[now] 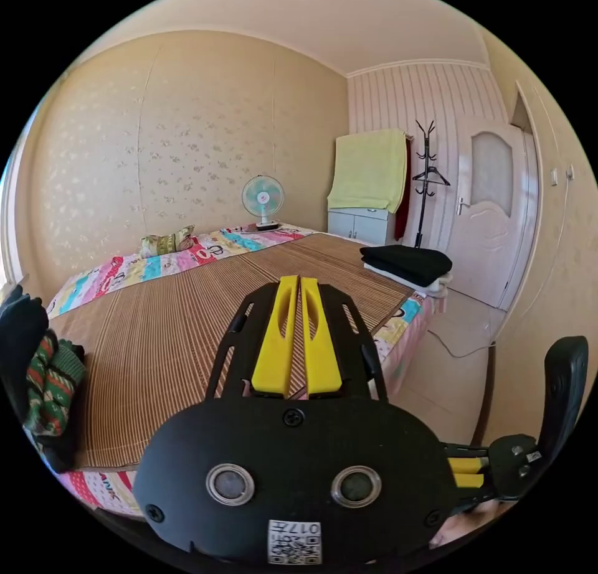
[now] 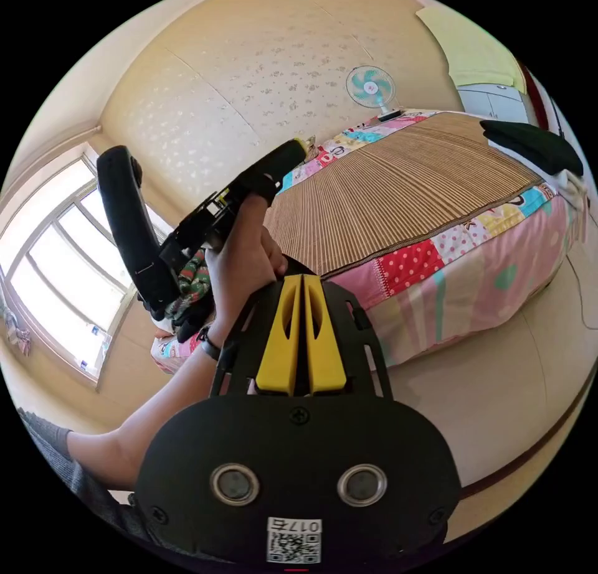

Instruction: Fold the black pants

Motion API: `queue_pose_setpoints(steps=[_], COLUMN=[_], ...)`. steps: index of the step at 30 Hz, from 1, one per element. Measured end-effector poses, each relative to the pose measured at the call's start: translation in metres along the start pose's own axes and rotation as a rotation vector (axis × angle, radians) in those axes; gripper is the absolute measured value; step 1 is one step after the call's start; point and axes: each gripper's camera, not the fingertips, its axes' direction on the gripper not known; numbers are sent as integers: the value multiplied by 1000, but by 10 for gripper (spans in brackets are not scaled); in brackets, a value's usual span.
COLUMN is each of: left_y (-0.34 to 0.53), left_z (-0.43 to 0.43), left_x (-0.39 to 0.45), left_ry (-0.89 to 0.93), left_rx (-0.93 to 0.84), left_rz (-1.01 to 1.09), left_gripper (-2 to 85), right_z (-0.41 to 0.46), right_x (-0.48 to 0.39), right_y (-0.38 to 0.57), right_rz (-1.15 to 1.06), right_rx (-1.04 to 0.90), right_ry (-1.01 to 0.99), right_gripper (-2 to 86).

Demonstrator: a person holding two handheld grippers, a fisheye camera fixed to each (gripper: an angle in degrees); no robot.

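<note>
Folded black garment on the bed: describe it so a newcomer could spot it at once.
Start at the bed's brown woven reed mat and follow it to the corner nearest the white door. There the folded black garment tops a short stack, over a white folded item; it is the single dark piece there.

Bamboo mat [image 1: 205, 312] covers bed [image 2: 461, 269]; fan [image 1: 263, 199] at far end; yellow-green towel [image 1: 369, 169] drapes cabinet [image 1: 364, 224]; coat rack [image 1: 426, 175] beside door [image 1: 492, 207].

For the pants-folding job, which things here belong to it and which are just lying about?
Job:
- folded black garment, probably the pants, on a white stack at the bed's far corner
- left tongs, shut, empty
- right tongs, shut, empty
- woven mat as folding surface

Lying about:
- fan
- yellow towel
- coat stand
- green-red patterned clothes at the mat's edge
</note>
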Motion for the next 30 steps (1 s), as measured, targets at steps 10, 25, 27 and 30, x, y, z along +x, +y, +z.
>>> queue_pose_setpoints(steps=[10,25,27,30], left_y=[18,-2,-5,-8], left_z=[-8,33,39,44], left_x=[-94,-93,-92,-93], left_ry=[216,194,190,193], left_rx=[82,26,18,15], left_rz=[-221,-154,-139,-135], left_gripper=[-10,-10,-10,-10], right_z=[23,30,30,30], right_x=[-42,-46,-45,-45], right_y=[2,-5,-5,-5], right_rz=[-134,-117,-112,-109], right_rx=[-31,-48,-50,-49], right_ry=[-47,-46,-52,-53], right_gripper=[5,4,4,5])
